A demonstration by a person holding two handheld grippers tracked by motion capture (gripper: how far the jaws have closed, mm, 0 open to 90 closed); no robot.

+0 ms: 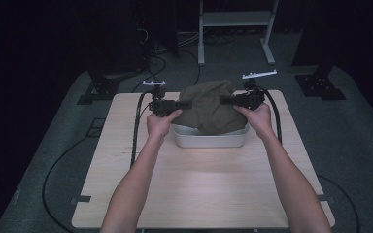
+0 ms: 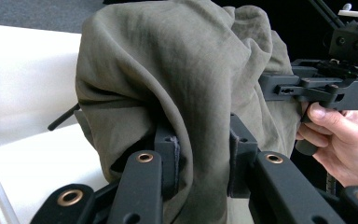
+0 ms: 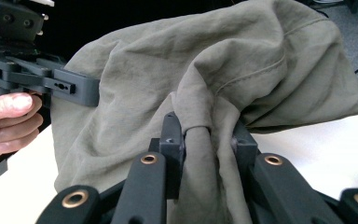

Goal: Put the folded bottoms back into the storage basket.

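Left gripper (image 2: 200,154) pinching a fold of crumpled olive-green cloth (image 1: 212,107), right gripper (image 3: 205,149) clamped on the opp. side. Cloth hangs bunched btw both, over a white rectangular plastic tub (image 1: 209,141) mid-table. Step looks like lowering it in. Next: ease down together, then let go w/ both.

A light wooden table (image 1: 199,189) carries a white tray (image 1: 209,139) near its far edge.
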